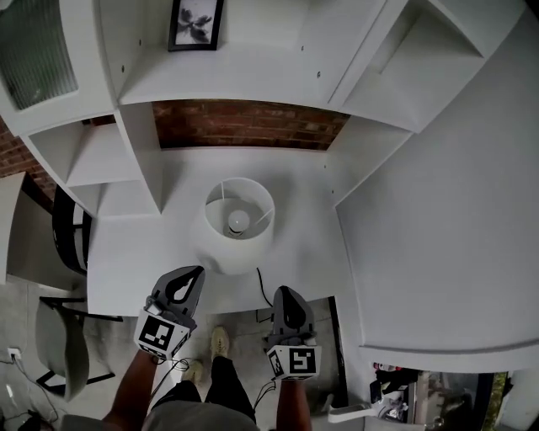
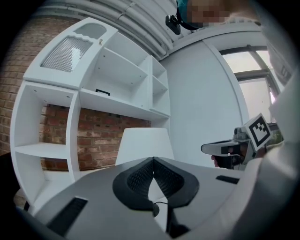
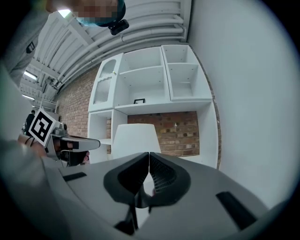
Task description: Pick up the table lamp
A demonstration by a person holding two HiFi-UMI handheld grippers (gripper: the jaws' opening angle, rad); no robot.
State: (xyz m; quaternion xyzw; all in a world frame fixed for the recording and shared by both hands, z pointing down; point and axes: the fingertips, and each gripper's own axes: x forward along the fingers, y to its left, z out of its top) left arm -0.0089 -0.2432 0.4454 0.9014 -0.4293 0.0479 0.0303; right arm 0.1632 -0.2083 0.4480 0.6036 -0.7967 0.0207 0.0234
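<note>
One white shelf unit (image 1: 253,76) wraps the far side of the desk (image 1: 303,244), brick wall (image 1: 244,125) behind it. A dark chair (image 1: 72,231) sits at the desk's left end. The table lamp (image 1: 240,223) stands mid-desk, upright. At the near edge hover the left tool (image 1: 195,274) and right tool (image 1: 282,293), each pressed together, pinching nothing. A framed picture (image 1: 195,23) stands on the far shelf; only a black cord (image 1: 261,282) lies between lamp and tools.

Stood open on bare table (image 1: 303,244) either side of lamp (image 1: 238,252); hemmed by shelves (image 1: 105,164) left, wall (image 1: 438,236) right.
</note>
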